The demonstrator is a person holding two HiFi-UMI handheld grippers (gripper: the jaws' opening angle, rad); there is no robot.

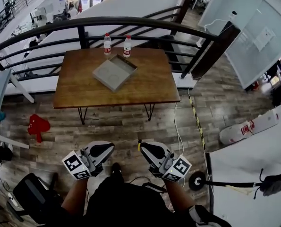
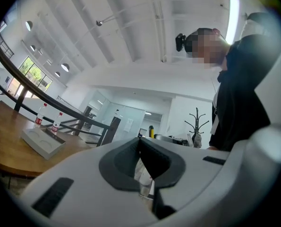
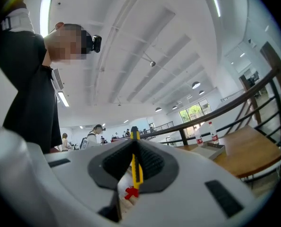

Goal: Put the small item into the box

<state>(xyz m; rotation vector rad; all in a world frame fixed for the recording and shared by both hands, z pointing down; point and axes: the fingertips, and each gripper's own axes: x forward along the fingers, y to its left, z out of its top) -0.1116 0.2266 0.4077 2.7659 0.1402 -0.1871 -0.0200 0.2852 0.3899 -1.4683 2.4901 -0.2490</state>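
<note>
Our right gripper clamps a yellow item lengthwise along its jaws, tip forward; left gripper closed, empty. Box on far wooden table by railing.

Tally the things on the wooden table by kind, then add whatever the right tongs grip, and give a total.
Water bottles: 2
Grey box: 1
Small yellow item clamped in the right tongs: 1
Total: 4
</note>
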